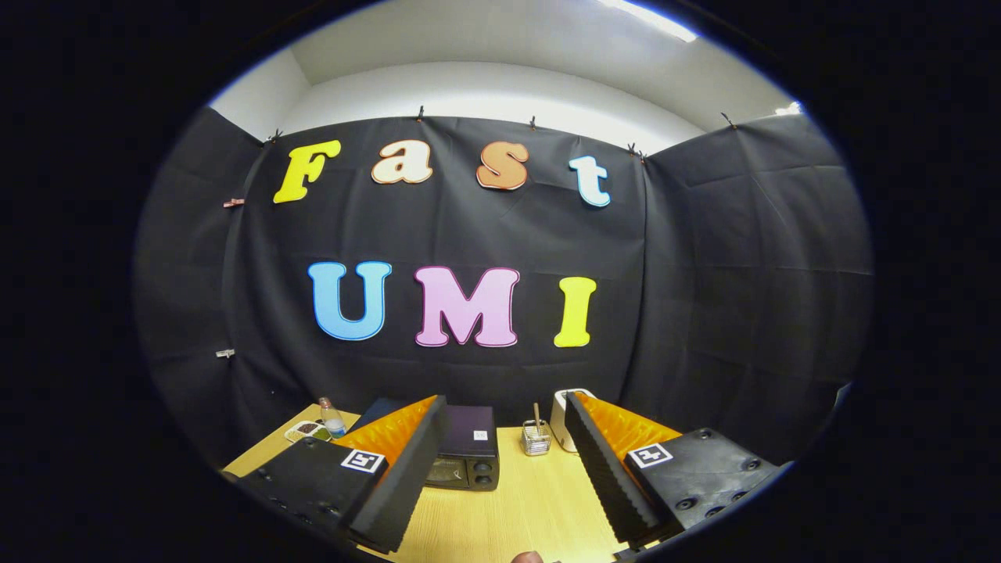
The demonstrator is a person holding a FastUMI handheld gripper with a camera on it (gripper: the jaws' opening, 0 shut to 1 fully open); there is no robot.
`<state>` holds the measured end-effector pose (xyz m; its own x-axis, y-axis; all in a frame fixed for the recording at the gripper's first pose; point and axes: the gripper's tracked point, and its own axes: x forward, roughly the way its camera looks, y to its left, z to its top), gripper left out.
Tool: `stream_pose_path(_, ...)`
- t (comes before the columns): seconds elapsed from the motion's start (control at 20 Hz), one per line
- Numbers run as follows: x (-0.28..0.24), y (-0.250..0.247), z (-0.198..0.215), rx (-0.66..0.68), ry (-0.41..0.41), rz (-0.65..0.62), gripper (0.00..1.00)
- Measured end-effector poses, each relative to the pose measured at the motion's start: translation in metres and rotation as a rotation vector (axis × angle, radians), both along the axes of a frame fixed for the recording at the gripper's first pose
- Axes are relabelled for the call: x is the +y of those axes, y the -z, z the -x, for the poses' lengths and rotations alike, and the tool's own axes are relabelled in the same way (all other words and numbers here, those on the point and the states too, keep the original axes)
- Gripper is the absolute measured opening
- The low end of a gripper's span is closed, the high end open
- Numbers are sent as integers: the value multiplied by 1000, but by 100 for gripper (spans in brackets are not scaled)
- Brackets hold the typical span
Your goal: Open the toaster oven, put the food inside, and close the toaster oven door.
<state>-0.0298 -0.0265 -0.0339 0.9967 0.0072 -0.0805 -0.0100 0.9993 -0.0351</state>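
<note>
My gripper (506, 414) is held high above the wooden table (516, 500), open, with nothing between its black and orange fingers (407, 469). Beyond the left finger, at the back of the table, stands the black toaster oven (468, 457); its door looks closed and its left side is hidden by that finger. A plate with food (307, 431) lies at the table's far left, beside a small bottle (332, 418).
A small wire holder with a stick in it (536, 438) stands to the right of the oven. Next to it, a white container (561, 418) is partly hidden by the right finger. Black cloth walls close the booth behind and at both sides.
</note>
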Motion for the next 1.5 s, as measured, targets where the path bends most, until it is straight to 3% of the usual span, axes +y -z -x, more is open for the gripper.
stream_pose_path(1.5, 15, -15, -3, -24, -12, -7, 97)
